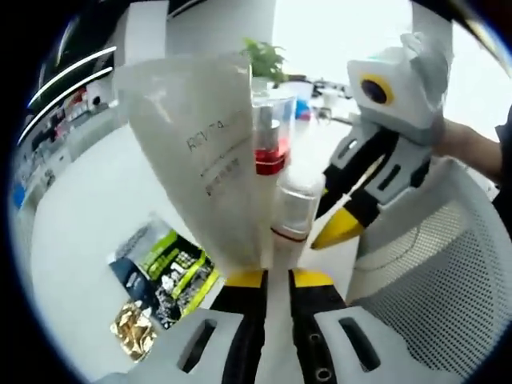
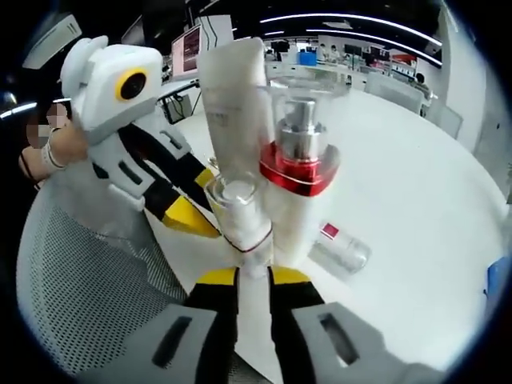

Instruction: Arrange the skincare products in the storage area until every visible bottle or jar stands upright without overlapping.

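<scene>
The left tongs (image 1: pixel 277 278) stand with their yellow-tipped jaws a narrow gap apart, and the foot of the white tube (image 1: pixel 204 152) sits right at that gap; whether the jaws actually pinch it, I cannot tell. Just beside the tube stands the small clear bottle (image 1: pixel 294 210), and behind it the red-collared pump bottle (image 1: pixel 270 142) under its clear cap. The right tongs (image 1: pixel 342 226) point at the small clear bottle from the right, with a hand behind them.

In the right gripper view, the right tongs (image 2: pixel 253 276) have their jaws close on either side of the small clear bottle (image 2: pixel 238 210); a firm grip cannot be confirmed. The red-collared pump bottle (image 2: pixel 298 172) and the white tube (image 2: pixel 234 100) stand upright together on the white desk (image 2: pixel 416 200). A clear vial (image 2: pixel 340 248) lies on its side near them. The left tongs (image 2: pixel 192 214) come in beside a white mesh chair (image 2: pixel 88 288).

Further out on the desk lie a printed packet (image 1: pixel 164 272) and a gold wrapper (image 1: pixel 133 330).
</scene>
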### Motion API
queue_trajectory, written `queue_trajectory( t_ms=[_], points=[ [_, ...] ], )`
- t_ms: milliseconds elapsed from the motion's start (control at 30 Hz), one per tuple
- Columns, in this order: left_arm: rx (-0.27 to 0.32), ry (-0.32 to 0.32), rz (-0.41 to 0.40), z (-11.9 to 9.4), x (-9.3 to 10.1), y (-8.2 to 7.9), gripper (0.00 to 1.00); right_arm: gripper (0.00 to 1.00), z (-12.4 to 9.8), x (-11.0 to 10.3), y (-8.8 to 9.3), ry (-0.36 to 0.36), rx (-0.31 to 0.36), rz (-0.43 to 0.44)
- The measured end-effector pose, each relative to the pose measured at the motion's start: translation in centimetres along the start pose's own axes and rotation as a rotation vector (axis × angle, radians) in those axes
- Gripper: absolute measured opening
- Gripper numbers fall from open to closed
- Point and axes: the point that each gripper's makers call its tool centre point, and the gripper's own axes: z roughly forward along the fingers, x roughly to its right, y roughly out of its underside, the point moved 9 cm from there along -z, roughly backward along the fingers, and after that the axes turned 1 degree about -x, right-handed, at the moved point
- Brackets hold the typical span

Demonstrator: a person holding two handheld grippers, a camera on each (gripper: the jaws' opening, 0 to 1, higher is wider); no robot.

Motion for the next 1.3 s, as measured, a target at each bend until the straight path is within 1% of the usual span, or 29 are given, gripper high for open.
queue_trajectory(
  t_ms=[67,167,233,267,367,433,533,567,633,733,833,900,1000,1133,1200,1300],
  points=[
    [0.003,-0.008,-0.008,-0.5,-0.2,0.1,0.07,0.14,-0.3,-0.2,-0.1,0.007,-0.001,-0.004],
    [0.004,-0.018,-0.022,-1.5,-0.6,0.3,0.11,0.17,-0.7,-0.5,-0.3,0.014,0.002,0.006],
    [0.007,-0.031,-0.027,-2.0,-0.8,0.4,0.12,0.18,-1.1,-0.6,-0.5,0.017,0.012,0.012],
    [0.016,-0.038,-0.038,-2.5,-0.9,0.4,0.12,0.19,-1.2,-0.7,-0.6,0.023,0.015,0.013],
    [0.039,-0.055,-0.064,-3.7,-1.3,0.5,0.18,0.23,-1.8,-0.9,-0.9,0.04,0.022,0.014],
    [0.05,-0.065,-0.069,-4.5,-1.5,0.6,0.19,0.24,-2.1,-1.0,-1.0,0.046,0.024,0.014],
    [0.055,-0.069,-0.068,-5.6,-1.9,0.7,0.23,0.28,-2.5,-1.2,-1.2,0.054,0.022,0.005],
    [0.047,-0.073,-0.062,-6.0,-2.1,0.8,0.26,0.29,-2.7,-1.3,-1.3,0.064,0.02,0.0],
    [0.039,-0.103,-0.046,-6.8,-2.5,1.1,0.3,0.32,-2.9,-1.4,-1.4,0.081,0.02,-0.006],
    [0.034,-0.116,-0.047,-7.6,-2.8,1.5,0.36,0.36,-3.3,-1.7,-1.9,0.091,0.035,0.001],
    [0.022,-0.125,-0.055,-8.5,-3.0,1.9,0.37,0.43,-3.7,-1.9,-2.4,0.11,0.044,-0.001],
    [0.037,-0.133,-0.062,-9.1,-3.0,2.0,0.39,0.43,-3.9,-2.1,-2.7,0.124,0.045,0.004],
    [0.047,-0.137,-0.063,-9.8,-3.0,2.0,0.43,0.5,-4.0,-2.4,-3.0,0.13,0.053,0.01],
    [0.06,-0.14,-0.064,-10.8,-3.0,2.2,0.49,0.59,-4.3,-2.9,-3.3,0.161,0.06,-0.01],
    [0.068,-0.142,-0.062,-11.4,-3.1,2.4,0.51,0.61,-4.5,-3.2,-3.5,0.168,0.065,-0.011],
    [0.065,-0.134,-0.055,-12.0,-3.2,2.6,0.55,0.66,-4.7,-3.7,-3.8,0.179,0.075,-0.012]
  ],
)
